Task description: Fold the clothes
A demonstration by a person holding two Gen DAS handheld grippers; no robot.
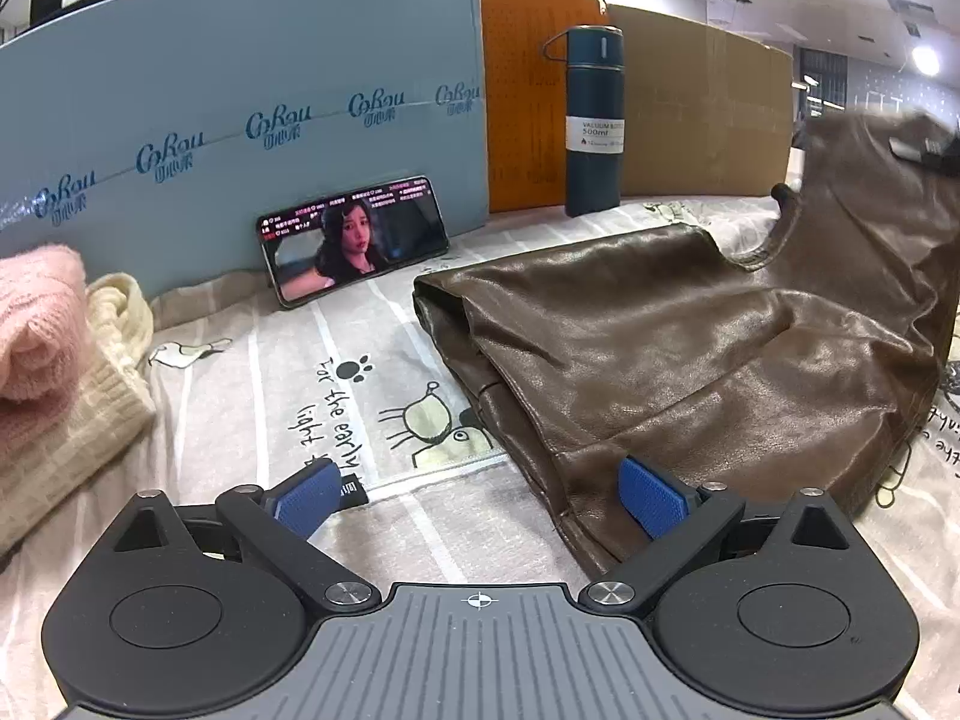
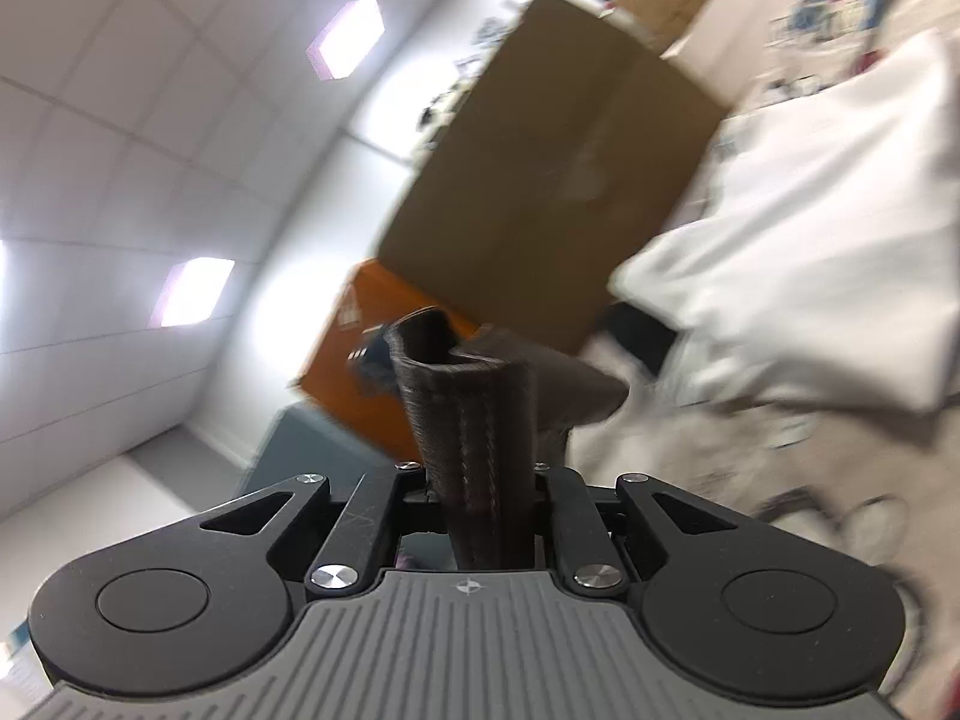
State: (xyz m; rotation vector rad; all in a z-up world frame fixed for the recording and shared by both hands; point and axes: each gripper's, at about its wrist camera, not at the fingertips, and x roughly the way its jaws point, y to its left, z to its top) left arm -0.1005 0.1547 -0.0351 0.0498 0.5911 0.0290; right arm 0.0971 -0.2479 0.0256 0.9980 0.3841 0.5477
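Note:
A brown leather garment (image 1: 678, 348) lies partly folded on the printed sheet (image 1: 336, 378), and its right part is lifted up at the frame's right edge. My left gripper (image 1: 477, 495) hovers open just in front of the garment's near edge; its blue right pad (image 1: 651, 504) is over the leather and its blue left pad (image 1: 309, 495) over the sheet. In the right wrist view my right gripper (image 2: 480, 480) is shut on a stitched edge of the same brown garment (image 2: 468, 414), held up and tilted. The pads are hidden by the leather.
A phone (image 1: 354, 240) leans on a blue panel (image 1: 240, 120). A dark vacuum bottle (image 1: 594, 120) stands before an orange board (image 1: 522, 96) and cardboard (image 1: 702, 114). Folded pink and cream knitwear (image 1: 54, 348) sits at left. A white garment (image 2: 810, 228) lies at right.

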